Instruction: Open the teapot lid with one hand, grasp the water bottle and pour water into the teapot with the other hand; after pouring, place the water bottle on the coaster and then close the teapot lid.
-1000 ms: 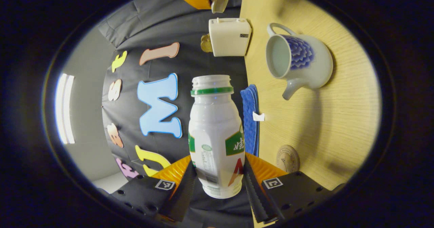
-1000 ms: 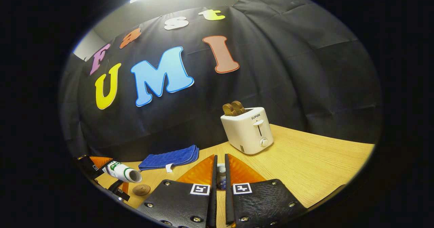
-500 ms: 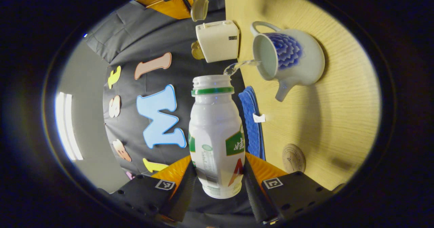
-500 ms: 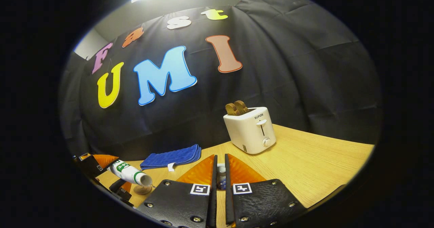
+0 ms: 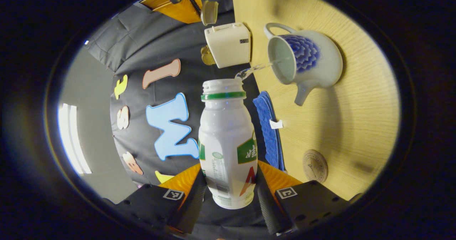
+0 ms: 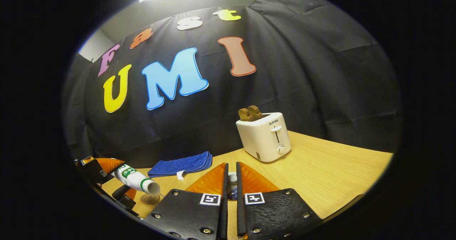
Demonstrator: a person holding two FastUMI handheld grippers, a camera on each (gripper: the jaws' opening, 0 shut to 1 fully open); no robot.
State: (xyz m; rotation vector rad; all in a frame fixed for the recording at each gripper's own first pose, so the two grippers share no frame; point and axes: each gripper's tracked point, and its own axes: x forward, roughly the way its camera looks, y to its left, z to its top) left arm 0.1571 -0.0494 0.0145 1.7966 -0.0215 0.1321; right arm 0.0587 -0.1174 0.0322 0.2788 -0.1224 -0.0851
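— White plastic is gripped at the base: the water bottle [image 5: 226, 140] is held by the left gripper [image 5: 228, 193], with both fingers pressed against its lower sides. How is the bottle oriented relative to the teapot?

— It is tipped on its side, its open mouth turned toward the teapot [image 5: 305, 61]. A thin stream of water [image 5: 254, 69] is seen running from the bottle's rim into the teapot's open top. The teapot is set on the wooden table [image 5: 349, 126], its lid off.

— Where is the lid found?

— The teapot lid [image 5: 209, 12] is seen beyond the teapot in the left gripper view, clamped at the tip of the right gripper [image 6: 232, 183]. In the right gripper view that gripper's fingers are drawn nearly together, with a small knob pinched in the narrow slot between them.

— And the coaster?

— The coaster [image 5: 315, 166] lies flat on the table on the teapot's spout side, well apart from it, with nothing resting on it.

— What else is placed around the teapot?

— A blue cloth [image 5: 268, 133] is folded near the spout, between the teapot and the booth wall. A white toaster [image 5: 228, 44] stands near the teapot's handle, with bread [image 6: 250, 113] showing in its slots.
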